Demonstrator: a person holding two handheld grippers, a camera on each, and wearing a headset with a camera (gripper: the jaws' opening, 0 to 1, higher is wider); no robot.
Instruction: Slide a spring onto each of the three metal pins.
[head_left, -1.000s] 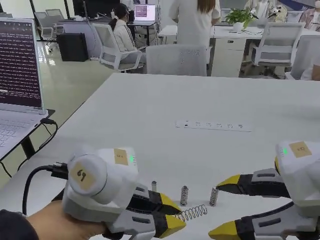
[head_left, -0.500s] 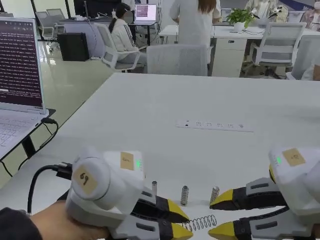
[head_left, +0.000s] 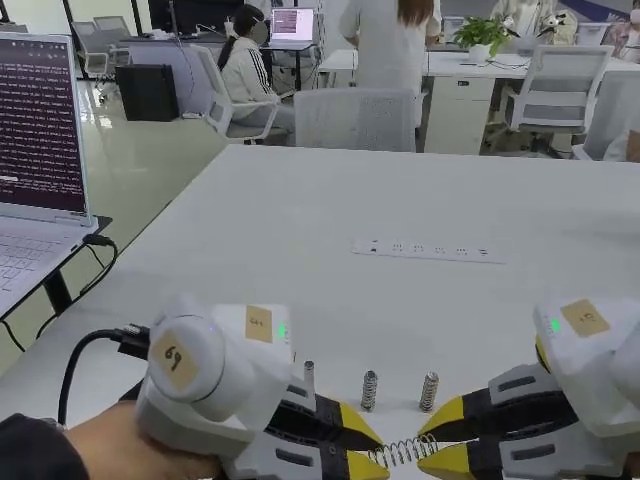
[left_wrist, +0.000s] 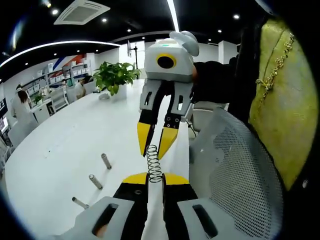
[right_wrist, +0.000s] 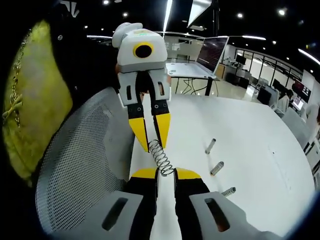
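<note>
Left gripper (head_left: 368, 448), lower left of the head view, is clamped on one end of the spring (head_left: 402, 452). Right gripper (head_left: 428, 448), lower right, grips the other end, jaws closed against the coil. The spring spans the gap between the two sets of tips at bottom centre of the frame. Just above it in the frame, three pins stand upright in a row on the table (head_left: 400, 200). The bare pin (head_left: 308, 372) is at left. The middle pin (head_left: 369, 390) and right pin (head_left: 430, 390) each wear a coil. A power strip (head_left: 428, 251) lies mid-frame. A laptop (head_left: 40, 130) sits at the left edge.
</note>
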